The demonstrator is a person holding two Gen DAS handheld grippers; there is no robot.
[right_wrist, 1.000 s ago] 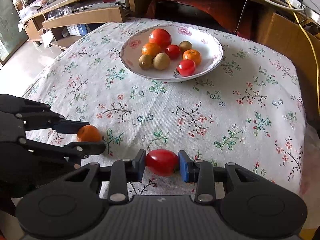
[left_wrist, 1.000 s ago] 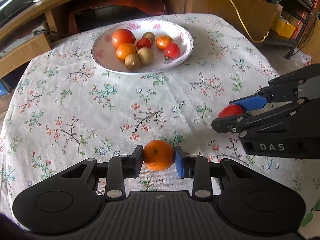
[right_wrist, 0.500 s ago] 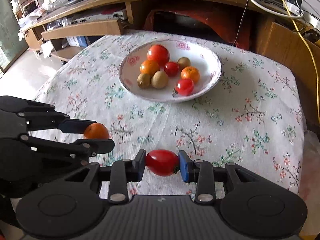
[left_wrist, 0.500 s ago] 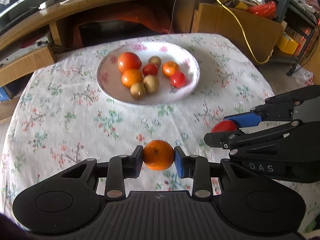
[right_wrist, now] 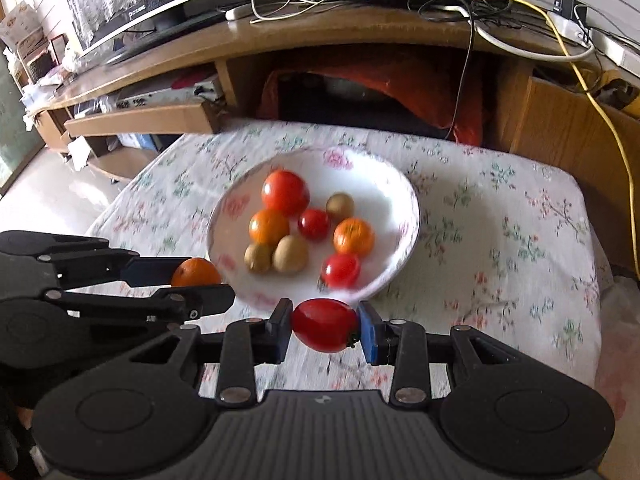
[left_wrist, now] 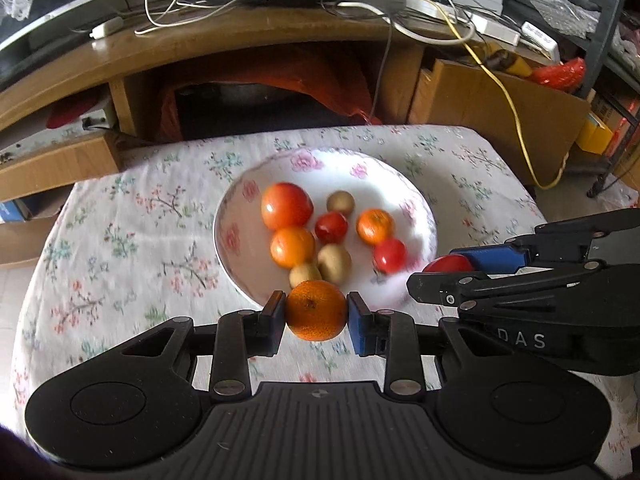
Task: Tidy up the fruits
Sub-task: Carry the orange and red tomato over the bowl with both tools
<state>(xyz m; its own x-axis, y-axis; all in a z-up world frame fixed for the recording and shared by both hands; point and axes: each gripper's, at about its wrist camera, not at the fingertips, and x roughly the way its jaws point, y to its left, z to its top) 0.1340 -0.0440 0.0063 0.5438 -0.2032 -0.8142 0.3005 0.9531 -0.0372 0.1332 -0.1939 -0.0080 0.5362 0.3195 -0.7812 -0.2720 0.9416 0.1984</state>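
- The left gripper (left_wrist: 317, 312) is clamped on a small orange (left_wrist: 317, 310), one pad pressing each side, the fruit lifted clear of the flowered tablecloth (left_wrist: 120, 248).
- The right gripper (right_wrist: 325, 325) is closed the same way on a red tomato (right_wrist: 325, 325). The tomato's long axis runs across, from pad to pad, with its stem end toward the blue pad.
- Both grippers point forward and downward, side by side and close together, the left one's orange just beside the right one's fingers.
- The white plate (left_wrist: 416, 204) lies straight ahead of both, further along the table. Its near rim sits just beyond the held fruits in each wrist view.
- The plate already holds eight pieces: tomatoes, oranges and brown kiwis, bunched toward the middle and near side.
- Neither hand looks clearly nearer the plate. The left gripper lines up with the plate's near left part, the right gripper with its near right part.
- Judged from this, the coming move is forward over the rim, then letting go onto bare plate, likely at the outer edges.
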